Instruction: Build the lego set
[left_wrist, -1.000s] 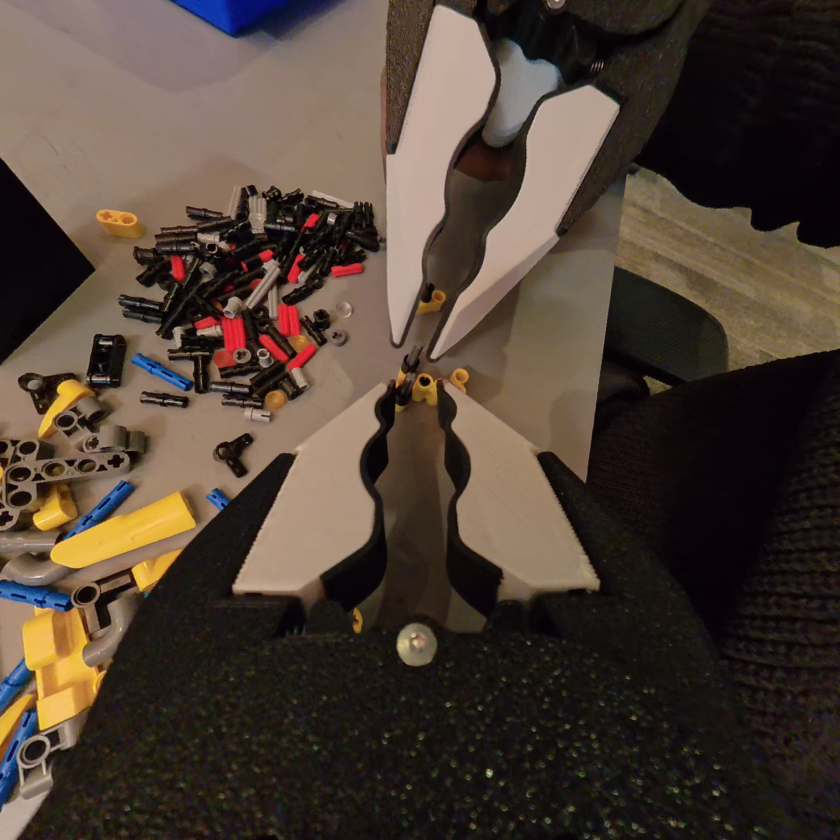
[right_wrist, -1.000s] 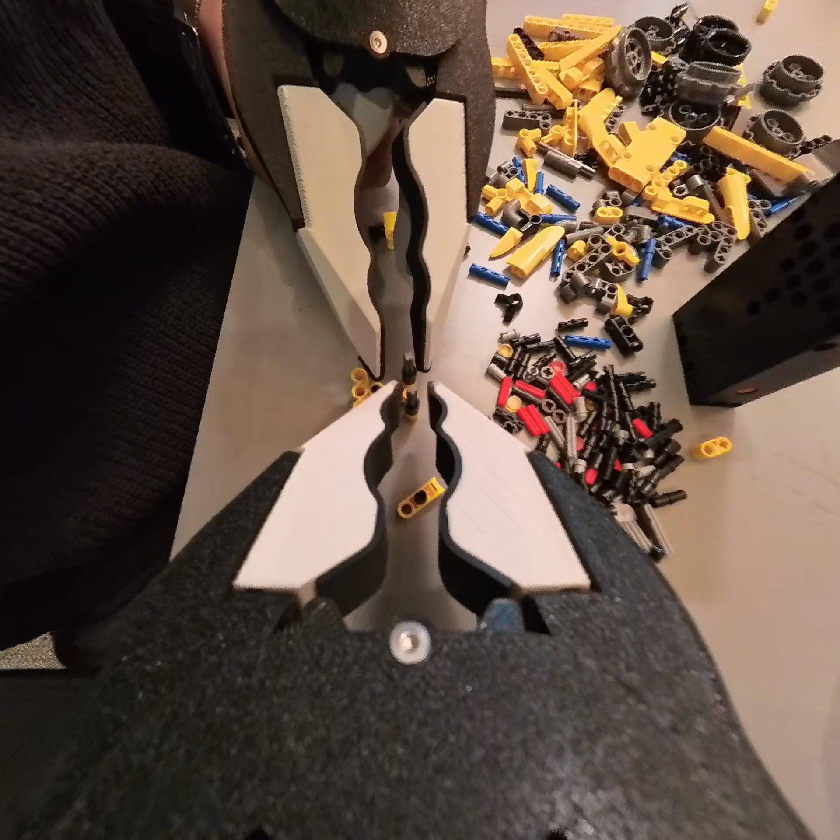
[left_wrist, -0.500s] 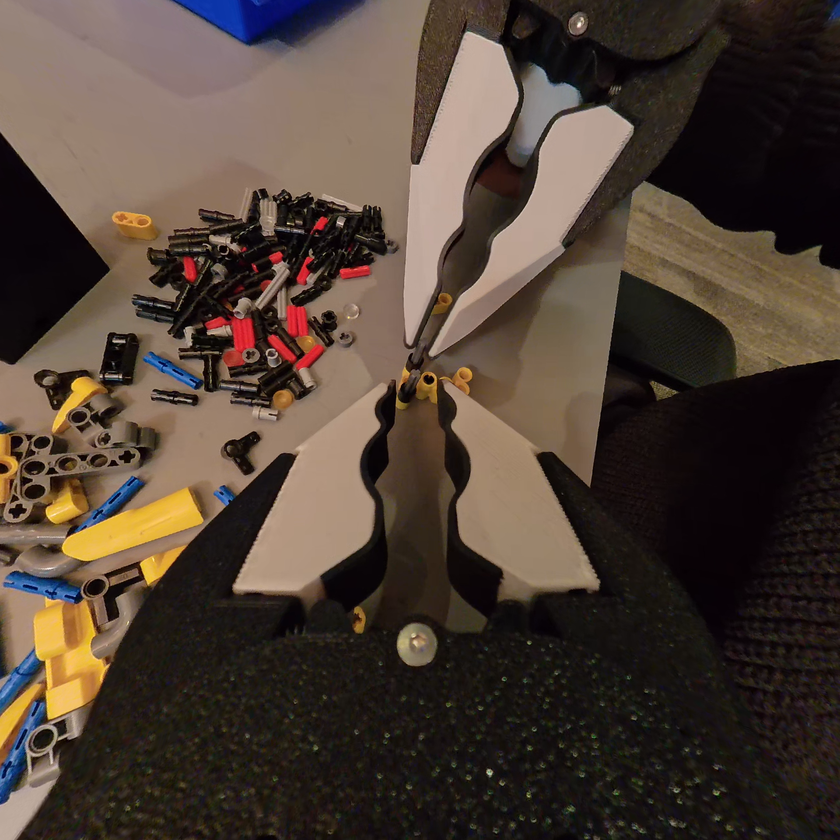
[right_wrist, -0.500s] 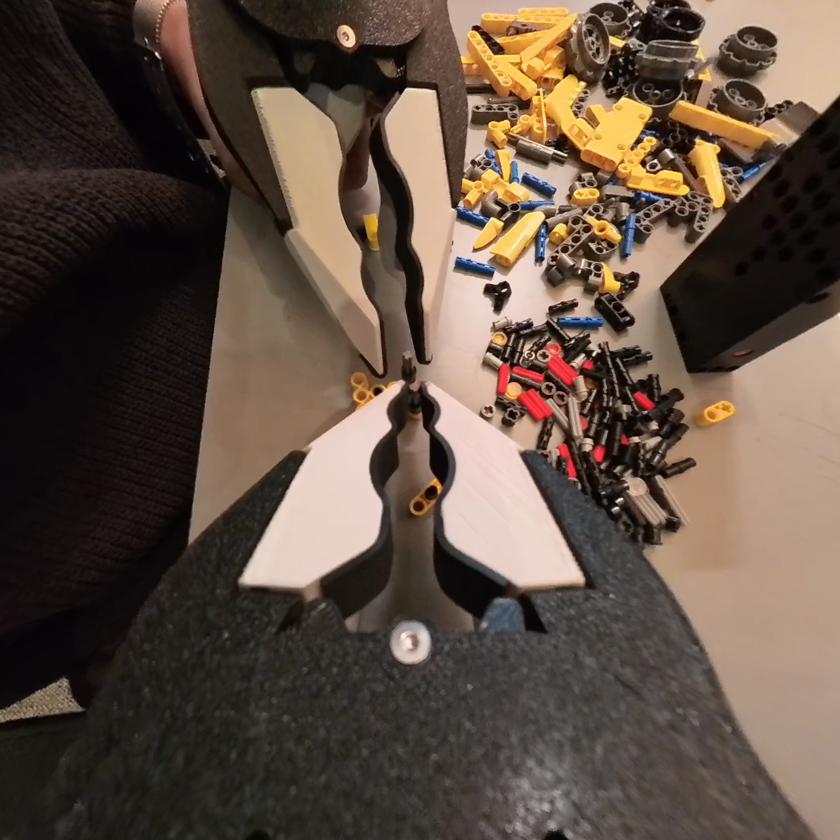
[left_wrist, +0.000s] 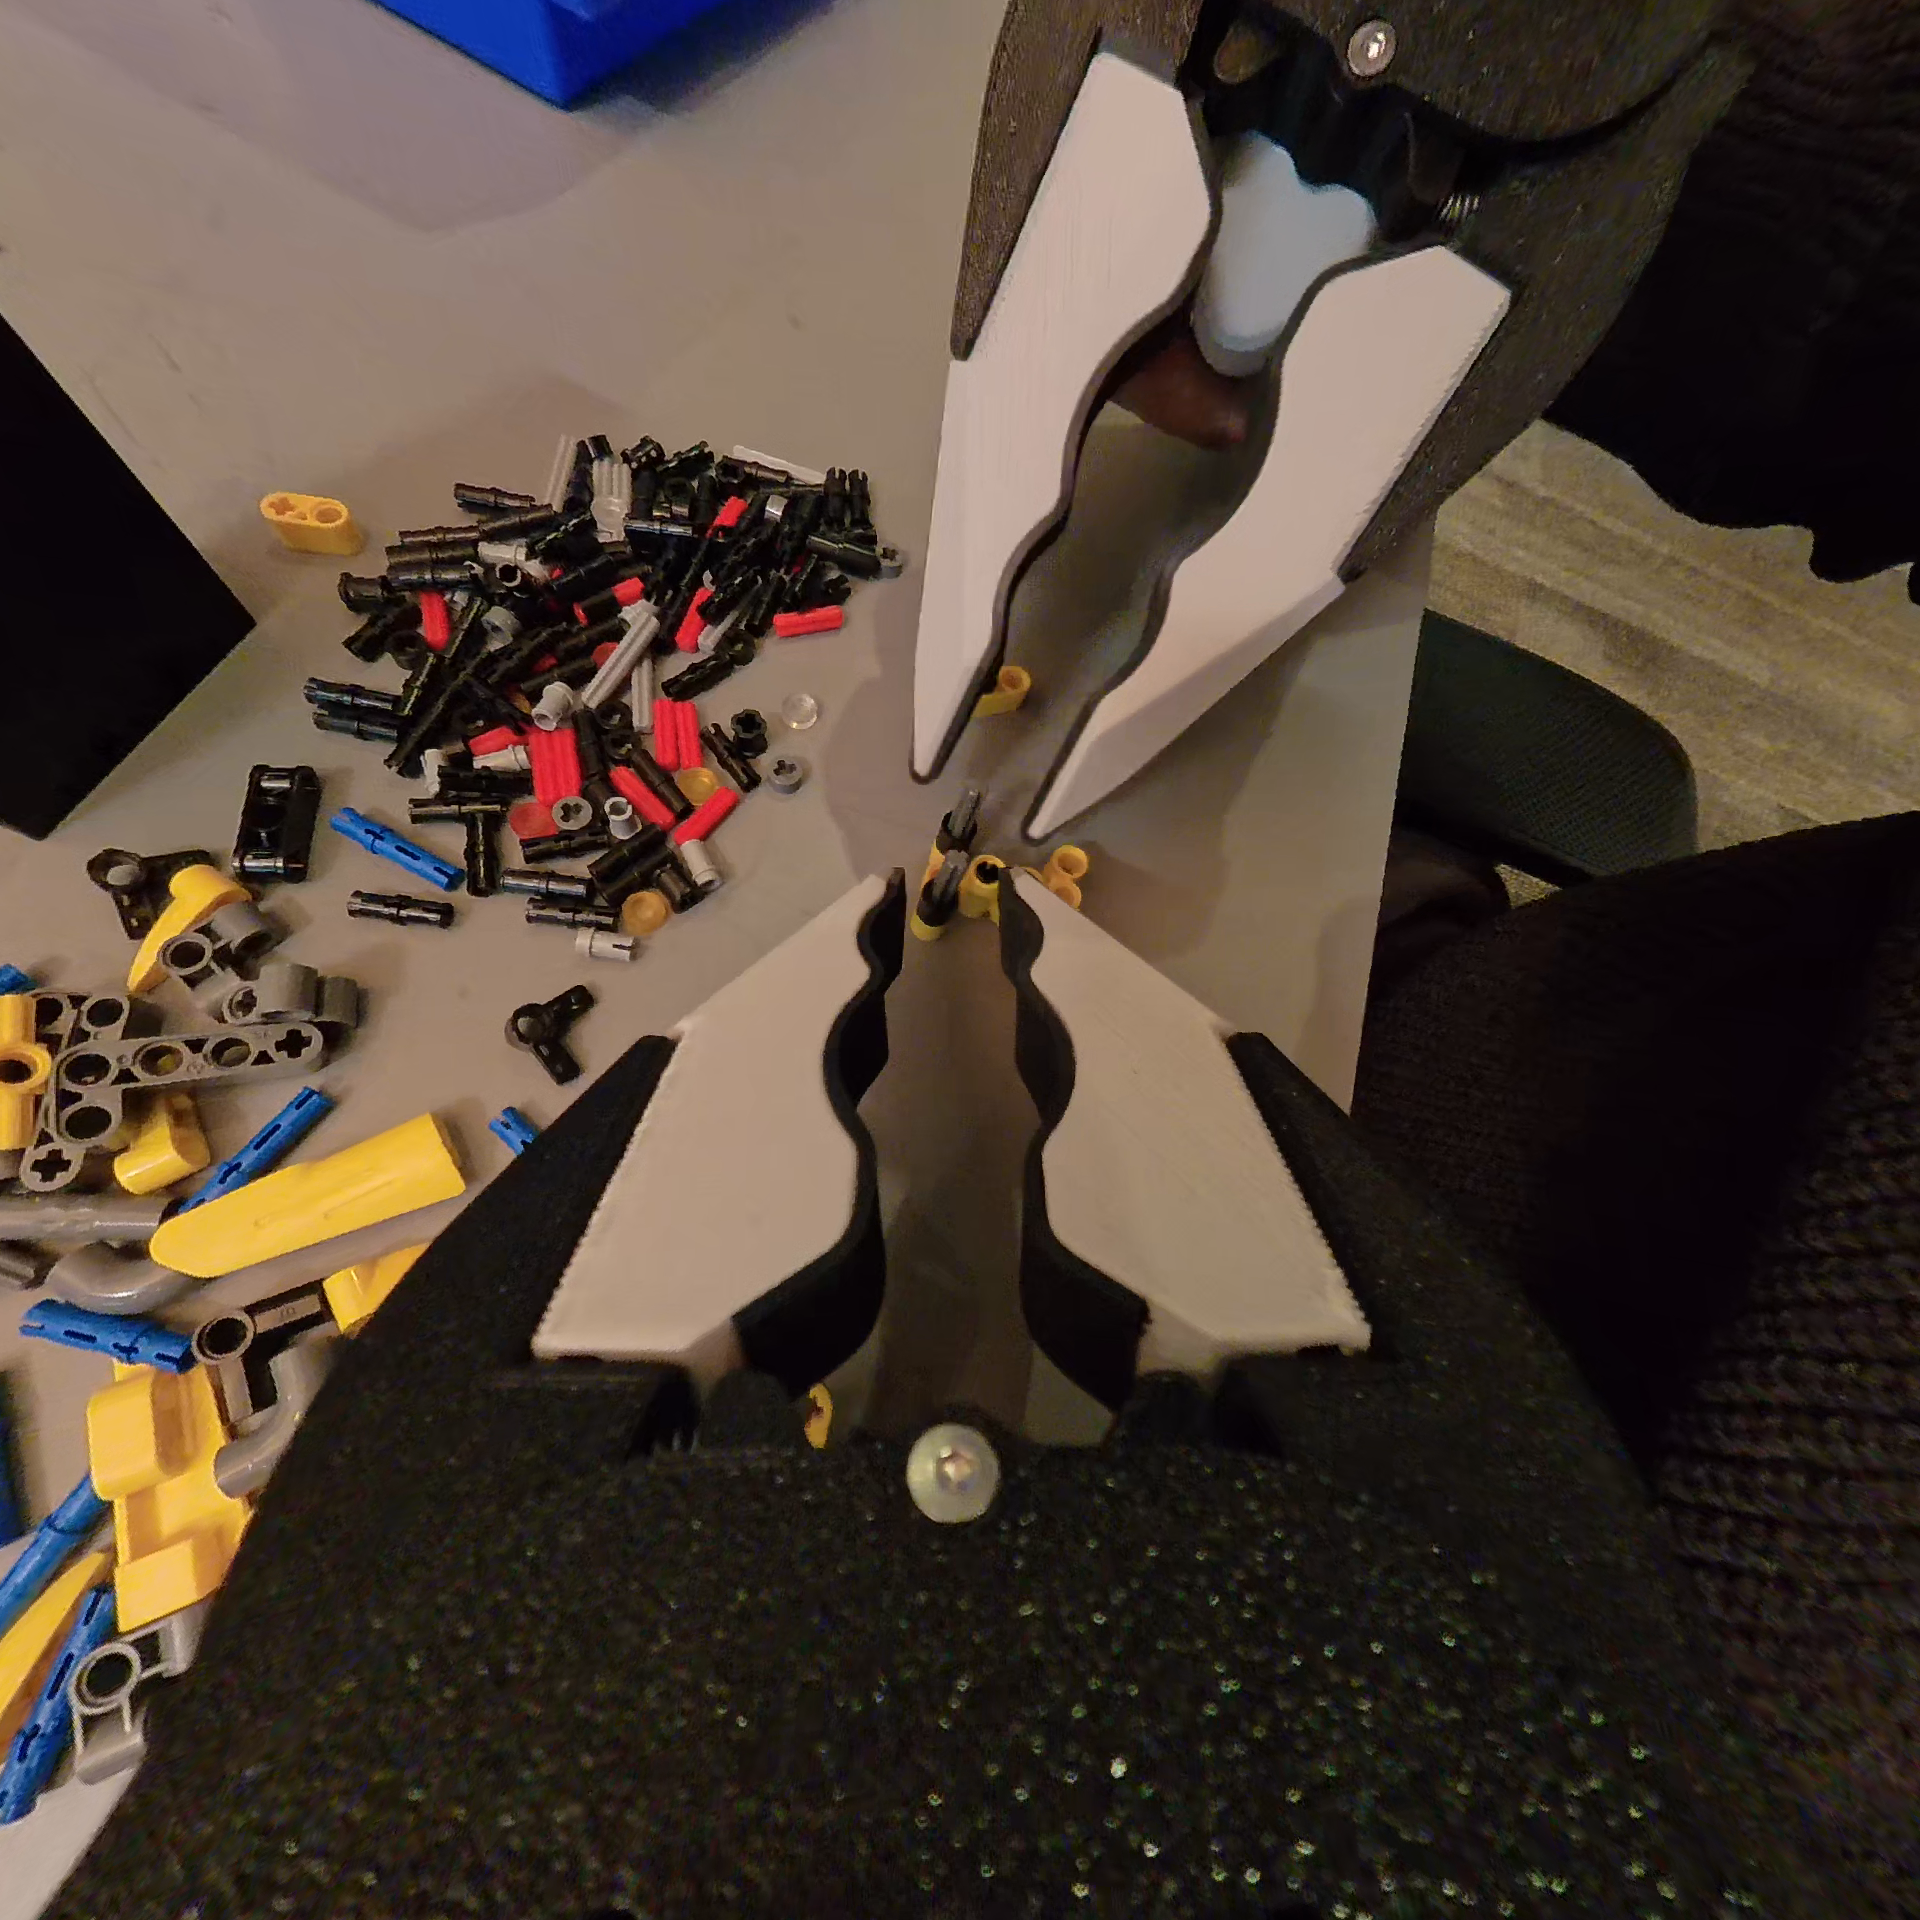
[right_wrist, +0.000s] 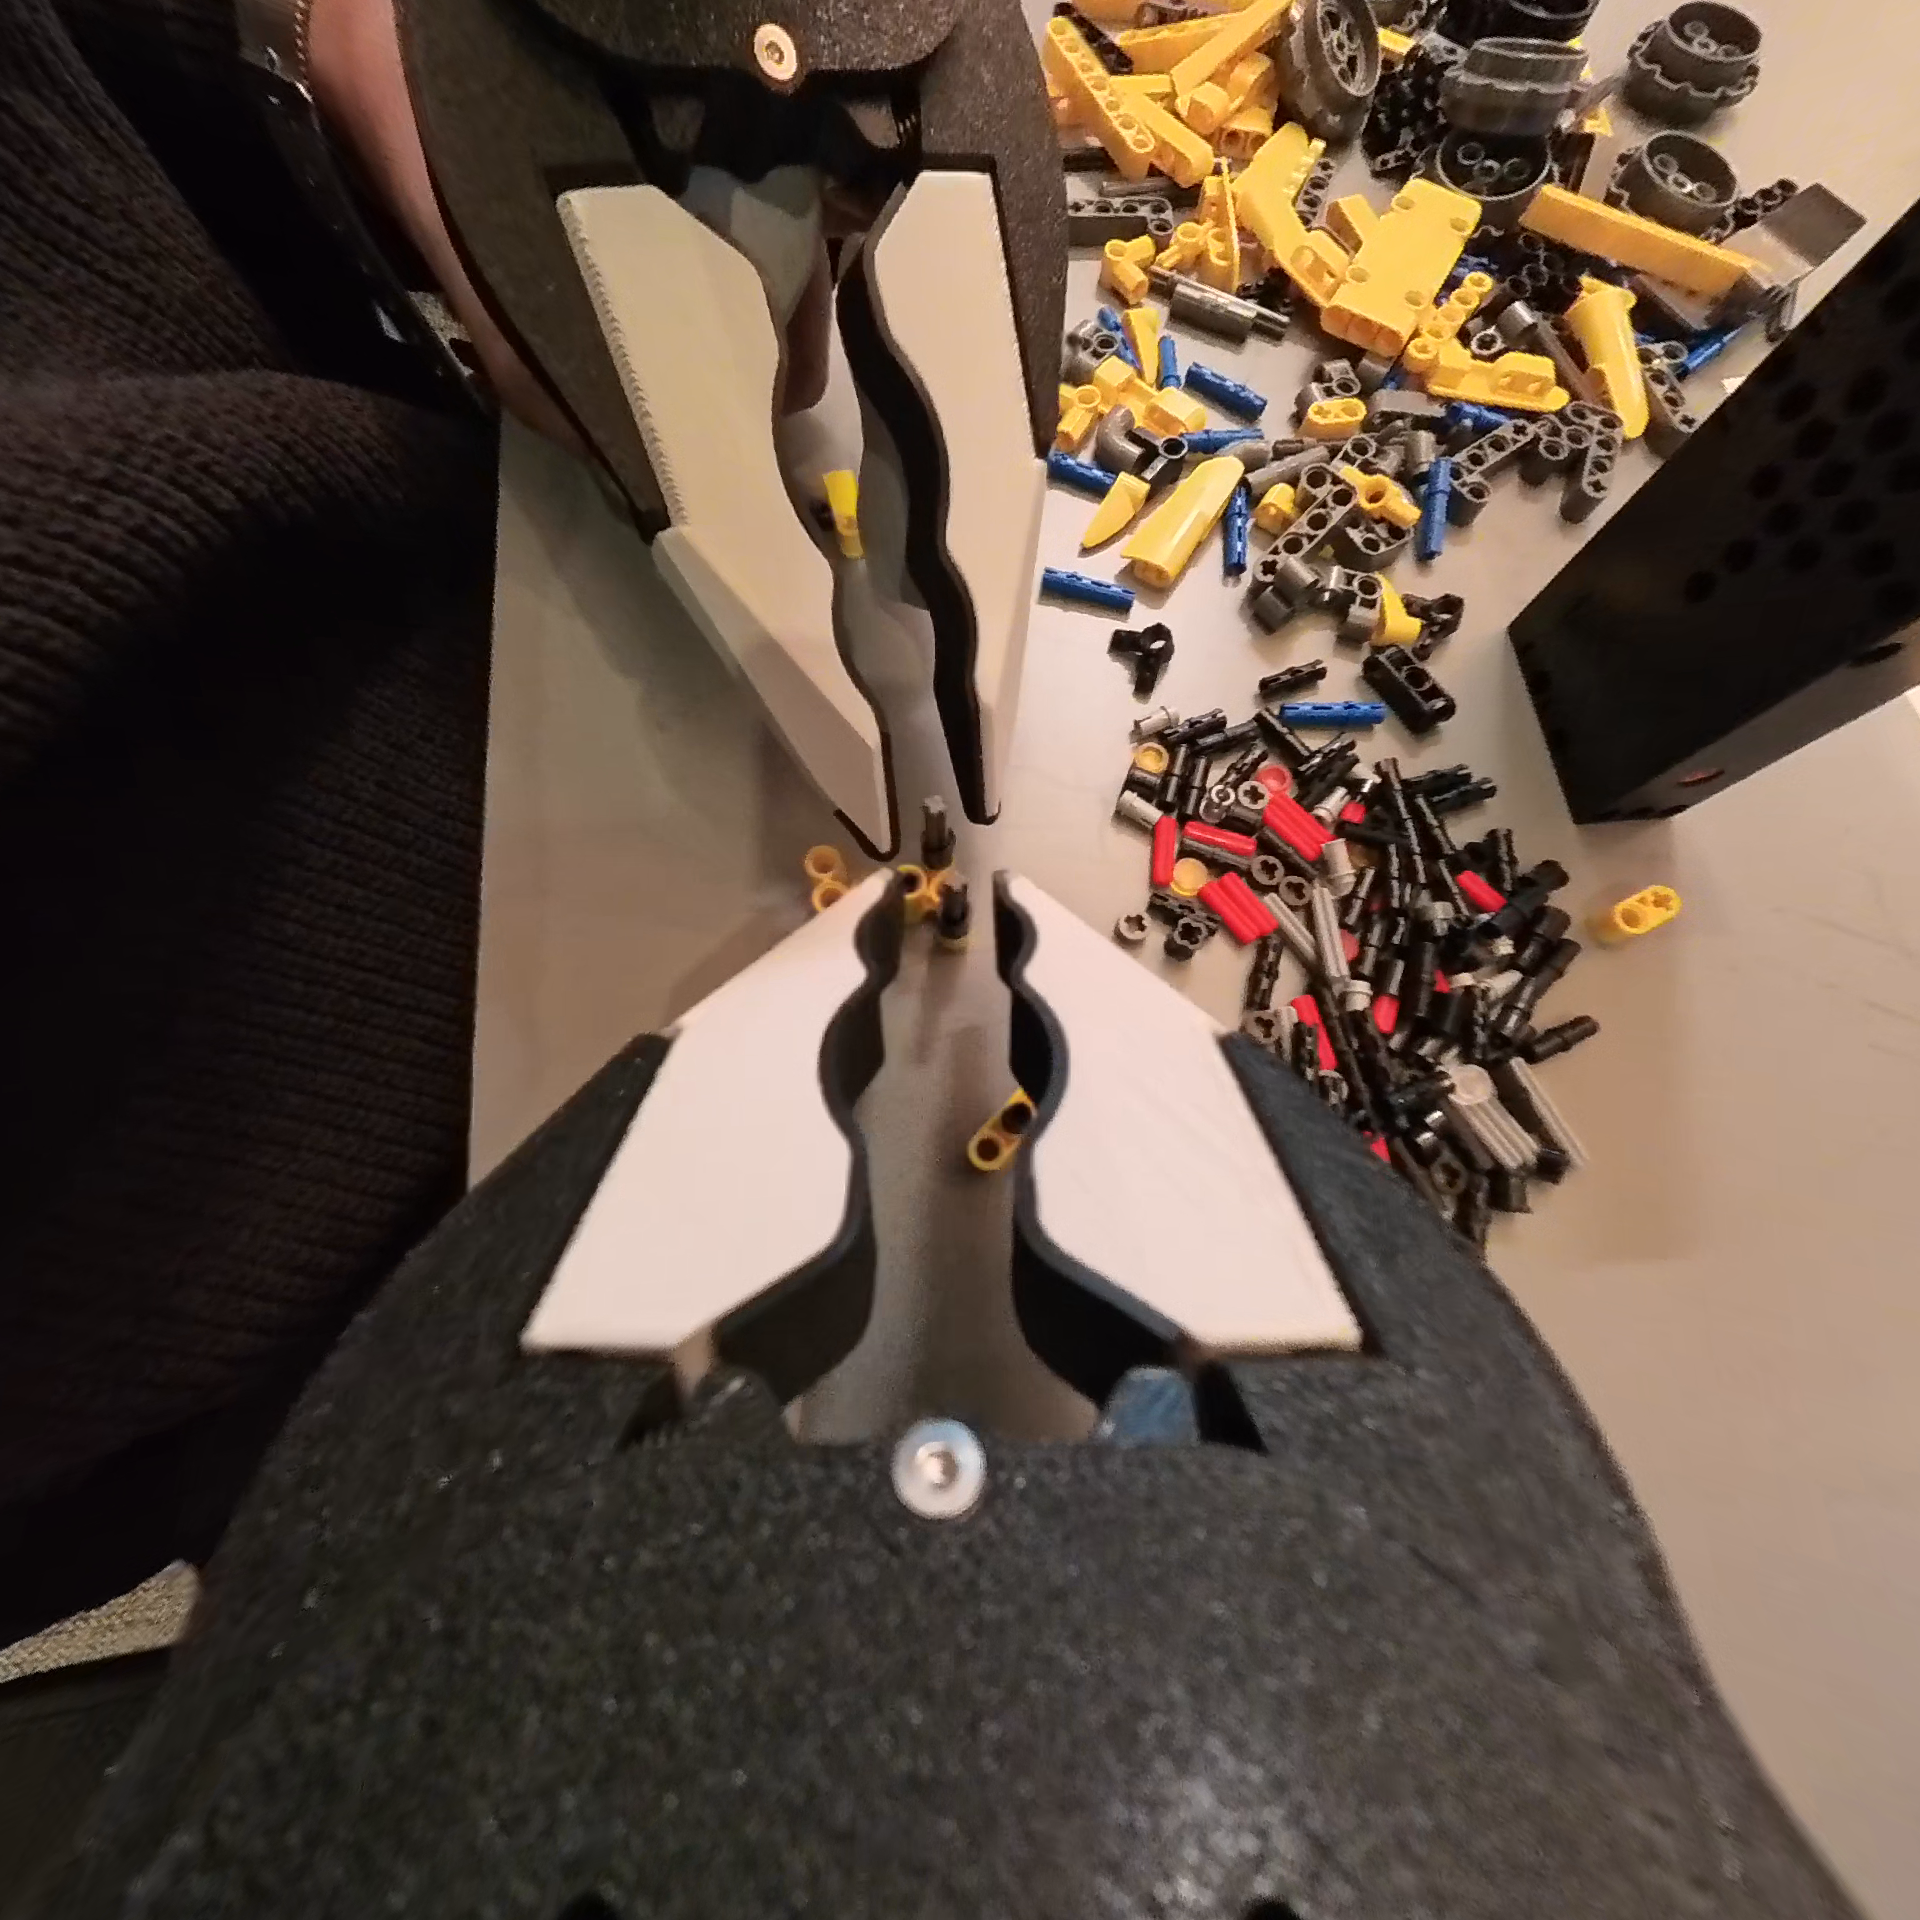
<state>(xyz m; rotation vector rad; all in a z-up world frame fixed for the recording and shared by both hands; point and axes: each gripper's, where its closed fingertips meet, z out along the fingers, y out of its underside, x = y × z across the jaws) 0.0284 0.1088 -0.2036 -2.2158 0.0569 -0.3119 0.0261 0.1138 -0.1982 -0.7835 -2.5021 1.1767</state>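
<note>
My left gripper (left_wrist: 948, 883) is shut on a small yellow connector (left_wrist: 977, 885) just above the grey table (left_wrist: 727, 312). Two dark pins stick out of the connector; one pin (left_wrist: 961, 816) points toward my right gripper (left_wrist: 982, 800). My right gripper faces the left one tip to tip, open and empty, its tips on either side of that pin without gripping it. In the right wrist view my right gripper (right_wrist: 945, 883) is open in front of the connector (right_wrist: 914, 883) and the pin (right_wrist: 935, 826). My left gripper (right_wrist: 930, 831) is opposite.
A heap of black, red and grey pins (left_wrist: 592, 686) lies left of the grippers. Yellow, grey and blue beams (left_wrist: 208, 1143) lie nearer. A black box (right_wrist: 1714, 571) and blue bin (left_wrist: 603, 42) stand farther off. Loose yellow connectors (left_wrist: 1070, 862) lie by the table edge, beside a chair (left_wrist: 1538, 748). My left and right fingertips are right by each other.
My right gripper closed on the dark pin half a second ago and pressed it toward the connector. It has now opened and backed off slightly. My left gripper kept its hold.
</note>
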